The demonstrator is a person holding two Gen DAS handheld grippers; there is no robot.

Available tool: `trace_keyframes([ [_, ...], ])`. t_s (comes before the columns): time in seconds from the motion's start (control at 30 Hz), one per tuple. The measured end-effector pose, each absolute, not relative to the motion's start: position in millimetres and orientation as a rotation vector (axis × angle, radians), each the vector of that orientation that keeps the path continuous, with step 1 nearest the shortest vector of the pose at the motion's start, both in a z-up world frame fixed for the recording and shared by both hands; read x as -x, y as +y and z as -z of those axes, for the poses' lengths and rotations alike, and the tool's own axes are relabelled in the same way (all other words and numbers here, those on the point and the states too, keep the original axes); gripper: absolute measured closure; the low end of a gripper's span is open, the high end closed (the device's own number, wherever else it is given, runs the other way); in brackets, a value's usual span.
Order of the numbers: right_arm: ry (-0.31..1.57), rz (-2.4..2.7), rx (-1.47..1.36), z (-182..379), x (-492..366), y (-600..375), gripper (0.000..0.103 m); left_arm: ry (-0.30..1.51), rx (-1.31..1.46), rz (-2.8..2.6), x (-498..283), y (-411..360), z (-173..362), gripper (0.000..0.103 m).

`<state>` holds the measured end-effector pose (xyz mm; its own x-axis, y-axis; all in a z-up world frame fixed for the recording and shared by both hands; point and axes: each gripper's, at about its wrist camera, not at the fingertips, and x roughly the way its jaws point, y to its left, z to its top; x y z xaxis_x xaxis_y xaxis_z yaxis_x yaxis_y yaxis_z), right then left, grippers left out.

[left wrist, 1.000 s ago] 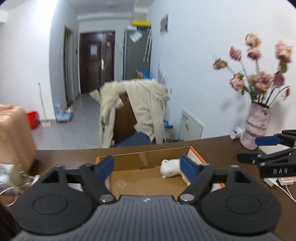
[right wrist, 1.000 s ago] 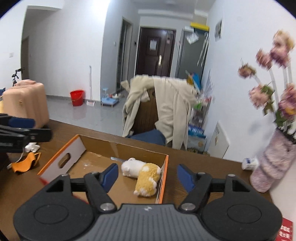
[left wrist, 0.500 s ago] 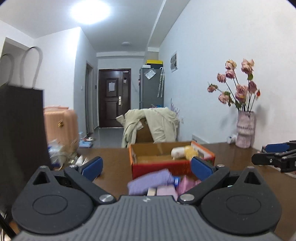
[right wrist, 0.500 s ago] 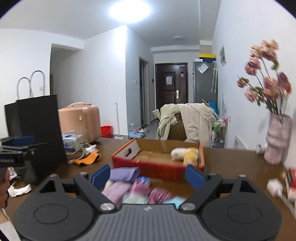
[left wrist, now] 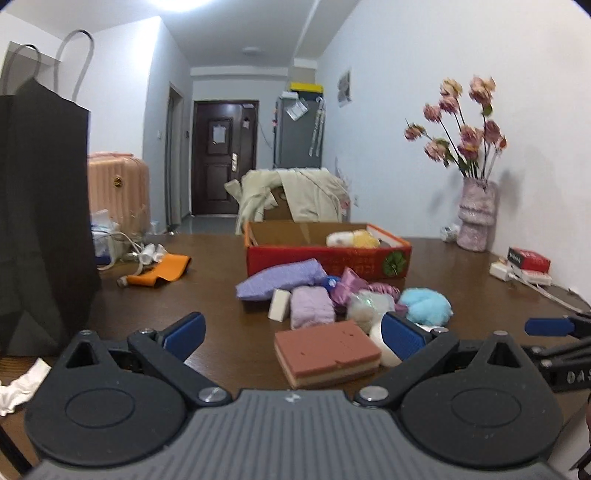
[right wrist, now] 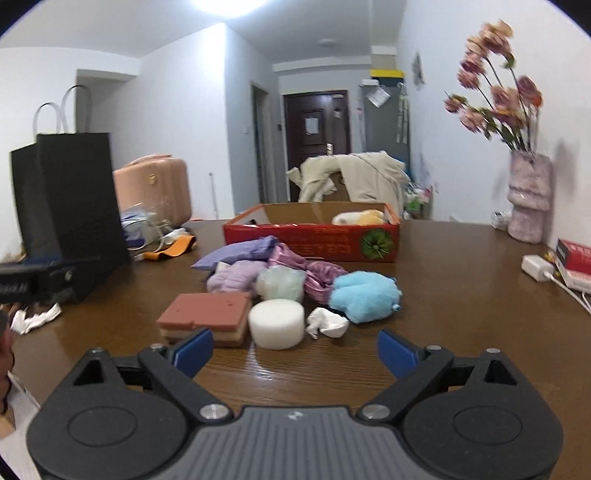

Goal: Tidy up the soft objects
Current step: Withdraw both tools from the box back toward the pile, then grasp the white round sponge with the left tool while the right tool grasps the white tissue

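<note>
White walls [left wrist: 424, 55] and ceiling lamp glare [right wrist: 229, 5]; dark door [left wrist: 221, 157] at corridor end; grey cabinet [left wrist: 297, 134]; chair draped with beige coat [left wrist: 295, 197]; pink suitcase [left wrist: 118, 194]; brown wooden tabletop [right wrist: 461, 295].

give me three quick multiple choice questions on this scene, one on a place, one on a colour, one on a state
1. Where does the white and yellow plush toy lie?
A. inside the red cardboard box
B. on the bare brown wooden table
C. in the black paper bag

2. What colour is the fluffy plush beside the white foam cylinder?
A. green
B. light blue
C. orange

3. What state is the right claw in?
A. shut on the cylinder
B. shut on nothing
C. open

Answers: 1 A, it shows above the box's rim. 2 B, its pile is plainly light blue. 3 C, its blue pads stand wide apart, holding nothing.
</note>
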<state>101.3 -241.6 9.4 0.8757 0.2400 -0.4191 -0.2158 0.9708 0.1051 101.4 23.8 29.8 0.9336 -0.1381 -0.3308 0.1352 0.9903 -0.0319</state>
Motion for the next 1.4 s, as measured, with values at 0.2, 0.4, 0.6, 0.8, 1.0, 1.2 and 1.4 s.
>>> trace_keyframes([
  [0.2,0.505,-0.202,-0.133,4.7,-130.3,-258.8,0.029,0.399,-0.026,0.228,-129.7,-10.8,-17.0,0.000],
  [0.4,0.543,-0.217,-0.204,13.1,-158.1,-285.9,0.062,0.414,-0.104,0.318,-173.9,-63.1,-7.0,0.008],
  [0.6,0.542,-0.227,-0.226,13.3,-185.2,-299.7,0.068,0.532,-0.146,0.391,-225.4,-103.7,12.5,0.029],
  [0.8,0.546,-0.223,-0.271,17.1,-208.7,-311.8,0.067,0.641,-0.143,0.375,-252.2,-106.3,27.9,0.019],
  [1.0,0.588,-0.277,-0.273,24.6,-229.0,-300.1,0.066,0.711,-0.123,0.386,-254.5,-95.9,39.1,0.046],
  [1.2,0.612,-0.316,-0.245,25.0,-240.6,-278.0,0.066,0.629,-0.114,0.410,-235.7,-82.7,18.6,0.046],
  [1.4,0.648,-0.307,-0.133,29.7,-249.7,-247.2,0.063,0.481,-0.062,0.358,-215.3,-36.3,-14.2,0.045],
])
